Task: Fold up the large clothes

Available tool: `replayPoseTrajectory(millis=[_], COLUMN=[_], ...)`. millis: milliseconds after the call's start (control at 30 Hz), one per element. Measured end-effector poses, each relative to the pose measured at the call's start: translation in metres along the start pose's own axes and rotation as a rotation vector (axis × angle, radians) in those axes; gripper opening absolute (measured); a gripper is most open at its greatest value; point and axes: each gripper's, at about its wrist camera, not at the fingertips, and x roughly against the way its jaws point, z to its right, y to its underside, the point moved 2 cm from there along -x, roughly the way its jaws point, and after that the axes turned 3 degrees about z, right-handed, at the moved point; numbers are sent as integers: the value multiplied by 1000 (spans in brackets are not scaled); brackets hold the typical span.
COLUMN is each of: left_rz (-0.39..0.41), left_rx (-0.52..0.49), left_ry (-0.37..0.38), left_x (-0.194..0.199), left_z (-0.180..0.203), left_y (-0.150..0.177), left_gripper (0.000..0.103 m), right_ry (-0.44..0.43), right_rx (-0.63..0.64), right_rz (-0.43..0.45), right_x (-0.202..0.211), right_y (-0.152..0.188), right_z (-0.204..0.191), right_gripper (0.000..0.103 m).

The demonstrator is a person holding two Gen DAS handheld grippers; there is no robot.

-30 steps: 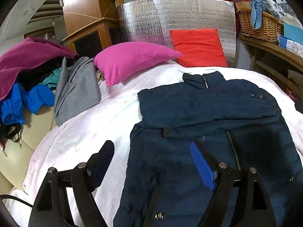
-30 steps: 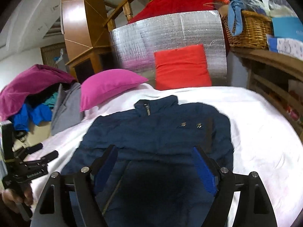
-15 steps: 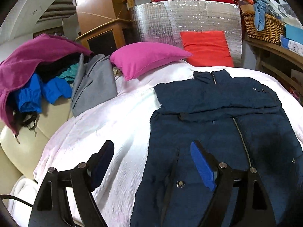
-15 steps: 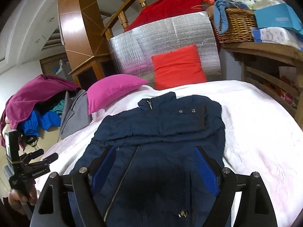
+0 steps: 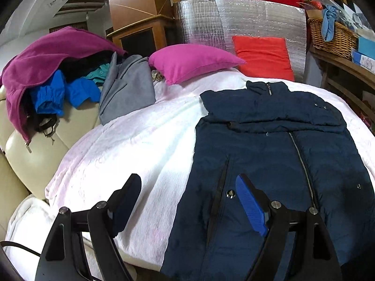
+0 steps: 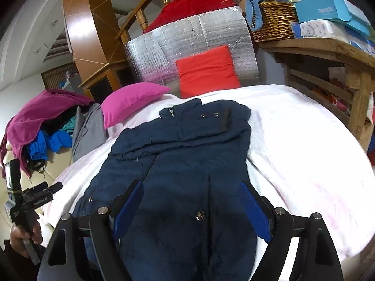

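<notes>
Navy jacket (image 5: 276, 154) spread on the white bed (image 5: 140, 145), its hem cut off below both sets of jaws.

The left gripper (image 5: 187, 205) and right gripper (image 6: 191, 208) both gape wide, holding nothing. The jacket lies ahead of the right jaws and under the left gripper's right finger. Beyond: pink pillow (image 5: 192, 61), red cushion (image 6: 207, 70), clothes heap (image 5: 54, 70), wicker basket (image 6: 274, 21). Since the earlier frames, more of the jacket's lower front shows.

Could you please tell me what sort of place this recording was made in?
Probably a lived-in home, a bedroom or living area: a white blanket covers a bed or sofa with a pink pillow, a pile of clothes sits beside it, and a wooden stair railing rises behind.
</notes>
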Motion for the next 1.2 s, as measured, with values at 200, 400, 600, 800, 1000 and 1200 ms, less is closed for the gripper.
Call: replayPoseTrajectory(millis=[200, 400, 600, 800, 1000, 1200], left_rz=[-22, -36, -56, -69, -94, -240], left_rx=[18, 18, 23, 13, 12, 60], left_ry=[-8, -20, -29, -36, -31, 32], left_x=[5, 11, 13, 14, 11, -6], left_z=[-6, -12, -18, -17, -16, -19], left_y=[11, 22, 32, 39, 44, 60], left_gripper=[83, 83, 83, 83, 83, 83], right_ry=[14, 16, 11, 10, 17, 32], right_rx=[-6, -5, -16, -17, -20, -51], right_rz=[-17, -49, -80, -117, -165, -267], right_x=[25, 37, 41, 38, 30, 11], right_y=[15, 26, 38, 49, 59, 74], right_z=[9, 11, 11, 10, 10, 17], right_gripper=[86, 86, 86, 86, 86, 86])
